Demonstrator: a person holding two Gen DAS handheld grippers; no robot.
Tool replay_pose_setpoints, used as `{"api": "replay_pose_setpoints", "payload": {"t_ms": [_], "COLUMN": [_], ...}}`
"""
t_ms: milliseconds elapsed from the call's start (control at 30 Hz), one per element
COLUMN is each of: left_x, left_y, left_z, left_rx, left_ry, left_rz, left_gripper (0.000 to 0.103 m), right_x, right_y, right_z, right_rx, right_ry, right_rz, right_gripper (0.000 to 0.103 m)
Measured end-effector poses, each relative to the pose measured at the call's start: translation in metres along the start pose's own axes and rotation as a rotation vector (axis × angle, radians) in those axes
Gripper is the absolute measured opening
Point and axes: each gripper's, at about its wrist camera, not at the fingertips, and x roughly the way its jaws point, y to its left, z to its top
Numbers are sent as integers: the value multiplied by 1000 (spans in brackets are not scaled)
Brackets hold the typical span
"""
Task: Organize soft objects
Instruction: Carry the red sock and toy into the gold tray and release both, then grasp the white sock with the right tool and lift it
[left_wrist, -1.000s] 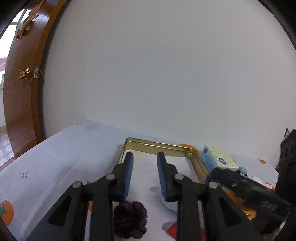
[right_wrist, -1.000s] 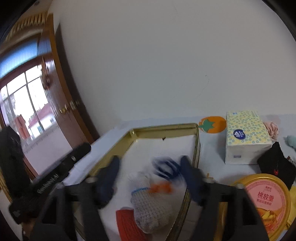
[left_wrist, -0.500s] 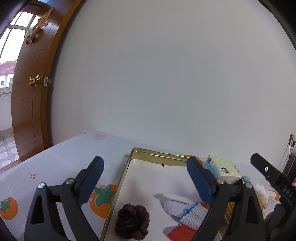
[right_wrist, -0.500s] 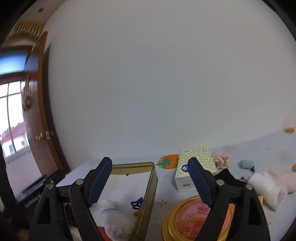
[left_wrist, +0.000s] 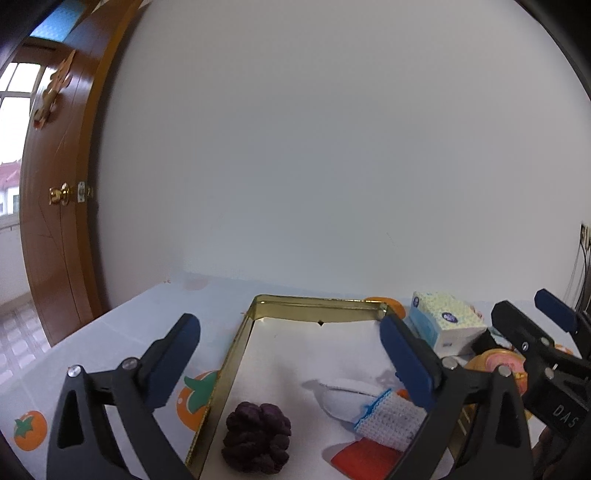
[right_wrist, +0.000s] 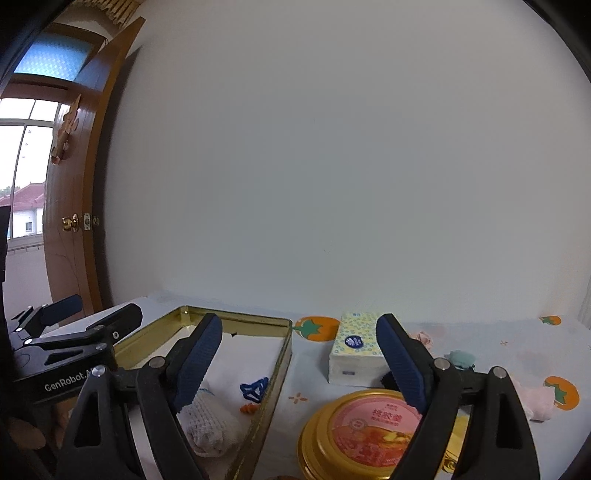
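One gold tray (left_wrist: 236, 354), one tissue pack (right_wrist: 356, 347)

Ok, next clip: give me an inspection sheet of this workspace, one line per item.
Surface: table under a pale cloth printed with orange fruit.
Job's things: gold tray holding a dark purple knitted piece, a white knitted piece with blue trim and a red piece; pink cloth still lying outside it.
Clutter: tissue pack, round gold tin with pink lid.
Grippers: left tool jaws opening, nothing between them; right tool open, empty.
Cables: dark leads by a wall socket at the right edge.
Surroundings: plain white wall, brown wooden door, window beyond.
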Motion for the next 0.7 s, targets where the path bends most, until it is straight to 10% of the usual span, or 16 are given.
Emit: {"api": "replay_pose_setpoints", "payload": {"t_ms": [700], "left_x": [-22], "left_y": [-37], "left_z": [-12], "left_rx": [25], "left_ry": [22], "left_rz": [-42], "left_gripper": [102], "right_x": [-17], "right_y": [-46], "right_z": [-13], "right_rx": [38], "right_ry": [82], "right_rz": [-38], "right_gripper": [87]}}
